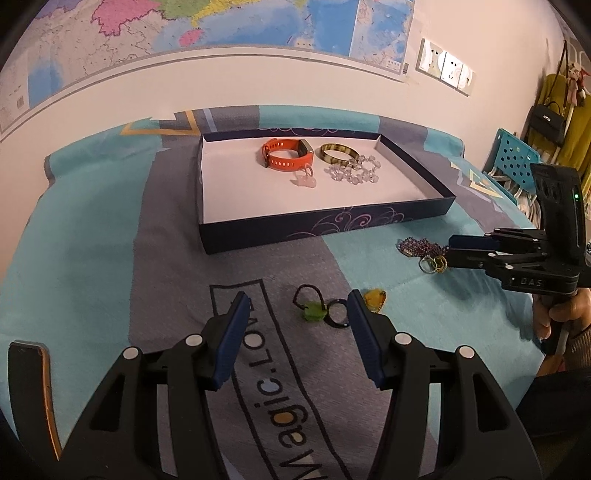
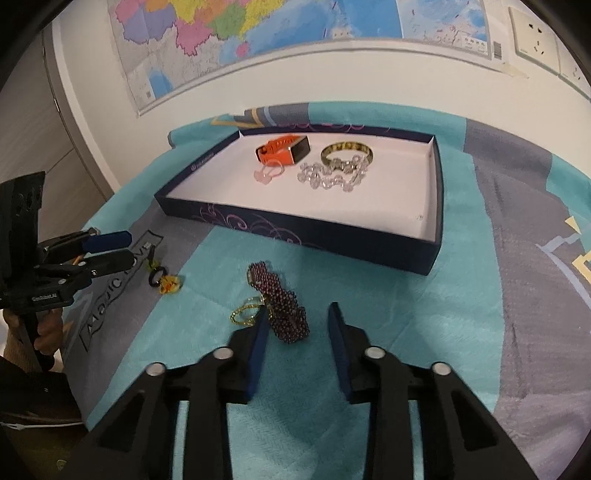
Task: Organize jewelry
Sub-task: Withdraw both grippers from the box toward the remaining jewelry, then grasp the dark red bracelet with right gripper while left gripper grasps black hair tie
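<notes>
A dark blue tray (image 1: 325,226) (image 2: 295,236) holds an orange watch (image 1: 286,154) (image 2: 282,149), a brown bangle (image 1: 338,152) (image 2: 347,153), a clear bead bracelet (image 1: 352,171) (image 2: 328,176) and a pink ring (image 1: 304,179) (image 2: 267,173). My left gripper (image 1: 299,306) (image 2: 125,247) is open, with a green pendant (image 1: 314,313), a black ring (image 1: 337,314) (image 2: 157,277) and a yellow pendant (image 1: 375,298) (image 2: 170,285) lying just ahead of its fingertips. My right gripper (image 2: 299,314) (image 1: 452,247) is open around a purple bead bracelet (image 2: 282,306) (image 1: 419,246). A gold ring (image 2: 243,314) (image 1: 439,263) lies beside it.
A teal and grey cloth (image 1: 110,266) (image 2: 424,314) covers the table. A map hangs on the wall (image 1: 221,22) (image 2: 258,37) behind. A blue perforated chair (image 1: 513,155) and hanging bags (image 1: 550,118) are at the right.
</notes>
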A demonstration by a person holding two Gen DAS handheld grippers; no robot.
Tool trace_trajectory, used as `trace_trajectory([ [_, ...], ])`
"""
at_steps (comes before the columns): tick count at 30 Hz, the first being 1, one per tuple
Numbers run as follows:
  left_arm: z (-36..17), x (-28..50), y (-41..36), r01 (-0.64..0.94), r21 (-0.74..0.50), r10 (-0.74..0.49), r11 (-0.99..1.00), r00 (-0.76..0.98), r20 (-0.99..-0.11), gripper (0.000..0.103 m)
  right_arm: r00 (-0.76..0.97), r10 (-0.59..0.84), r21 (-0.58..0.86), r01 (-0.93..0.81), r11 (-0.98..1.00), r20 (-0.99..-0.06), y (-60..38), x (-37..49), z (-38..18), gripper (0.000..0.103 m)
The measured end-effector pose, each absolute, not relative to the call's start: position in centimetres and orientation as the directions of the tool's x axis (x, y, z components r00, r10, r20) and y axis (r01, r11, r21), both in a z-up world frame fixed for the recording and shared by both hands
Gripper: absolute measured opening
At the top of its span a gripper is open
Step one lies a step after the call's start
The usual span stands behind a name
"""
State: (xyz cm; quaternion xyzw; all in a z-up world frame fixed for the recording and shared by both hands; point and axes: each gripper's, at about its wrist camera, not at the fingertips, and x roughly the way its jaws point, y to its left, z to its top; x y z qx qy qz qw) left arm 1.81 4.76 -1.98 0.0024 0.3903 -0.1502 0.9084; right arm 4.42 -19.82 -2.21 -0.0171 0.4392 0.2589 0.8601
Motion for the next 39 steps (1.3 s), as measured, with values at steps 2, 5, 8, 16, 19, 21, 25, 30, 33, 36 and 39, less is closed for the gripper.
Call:
trace_trajectory([
  [2,-2.0,1.8,4.8,0.276,-0.117,-0.275,0.954,0.648,-0.71,0.054,0.472,0.431,0.2,-0.463,0.863,-0.769,-19.7,4.5,-2.4,0.013],
  [5,-2.2,1.8,4.7,0.276,-0.122,-0.277,0.954,0.644,-0.713,0.055,0.486,0.428,0.19,-0.465,0.865,-0.762,-19.6,4.5,-2.1,0.01],
  [8,-2.3,1.8,4.6,0.277,-0.124,-0.28,0.953,0.64,-0.715,0.055,0.5,0.444,0.213,-0.453,0.866,-0.744,-20.1,4.7,-1.6,0.009],
  [16,-2.5,1.8,4.4,0.284,-0.122,-0.283,0.951,0.637,-0.718,0.055,0.52,0.438,0.221,-0.426,0.877,-0.734,-20.9,5.3,-1.0,0.009],
  [19,-2.6,1.8,4.4,0.285,-0.123,-0.283,0.95,0.633,-0.72,0.055,0.511,0.436,0.235,-0.411,0.881,-0.741,-21.2,5.4,-1.4,0.009],
  [21,-2.7,1.8,4.3,0.286,-0.122,-0.283,0.95,0.631,-0.722,0.055,0.508,0.432,0.233,-0.408,0.883,-0.745,-21.3,5.5,-1.5,0.011],
  [25,-2.8,1.9,4.2,0.284,-0.122,-0.281,0.951,0.627,-0.726,0.055,0.515,0.43,0.237,-0.399,0.886,-0.742,-21.5,5.5,-1.6,0.013],
  [30,-3.1,2.1,3.9,0.284,-0.11,-0.27,0.952,0.618,-0.738,0.051,0.51,0.434,0.239,-0.404,0.883,-0.743,-21.4,5.5,-1.7,0.018],
  [33,-3.2,2.3,3.9,0.278,-0.112,-0.266,0.954,0.612,-0.745,0.049,0.514,0.433,0.238,-0.402,0.884,-0.74,-21.5,5.4,-1.6,0.027],
  [36,-3.2,2.3,3.9,0.277,-0.111,-0.264,0.954,0.613,-0.744,0.047,0.512,0.44,0.242,-0.407,0.881,-0.738,-21.5,5.5,-1.5,0.029],
  [39,-3.2,2.5,3.8,0.276,-0.108,-0.261,0.955,0.61,-0.748,0.044,0.507,0.442,0.24,-0.415,0.878,-0.74,-21.3,5.6,-1.6,0.029],
])
